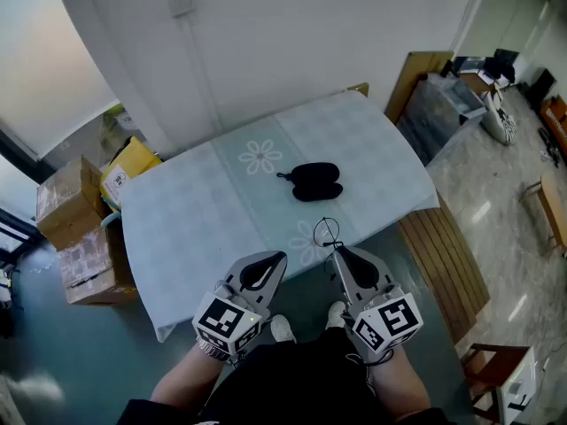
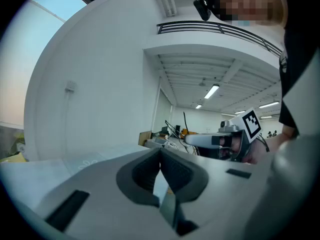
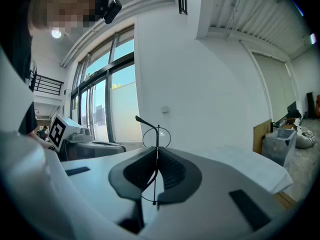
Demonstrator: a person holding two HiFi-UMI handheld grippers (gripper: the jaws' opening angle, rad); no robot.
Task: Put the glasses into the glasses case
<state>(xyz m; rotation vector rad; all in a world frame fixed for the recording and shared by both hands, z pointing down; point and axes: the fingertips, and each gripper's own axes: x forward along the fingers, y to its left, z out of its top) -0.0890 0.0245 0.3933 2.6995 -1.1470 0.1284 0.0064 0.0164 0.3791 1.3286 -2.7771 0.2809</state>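
A black glasses case (image 1: 314, 181) lies closed near the middle of the table with the pale blue cloth (image 1: 186, 211). My right gripper (image 1: 337, 253) hovers over the table's near edge, shut on thin wire-rimmed glasses (image 1: 327, 232). In the right gripper view the glasses (image 3: 156, 135) stand upright, pinched between the jaws of the right gripper (image 3: 157, 154). My left gripper (image 1: 271, 261) is beside it on the left, shut with nothing in it. In the left gripper view the left gripper (image 2: 160, 155) has its pads together. Both grippers are well short of the case.
Cardboard boxes (image 1: 75, 224) and a yellow box (image 1: 129, 166) are stacked on the floor left of the table. A slatted wooden bench (image 1: 447, 259) runs along the right side. A white wall stands behind the table, and a stool (image 1: 496, 374) is at the lower right.
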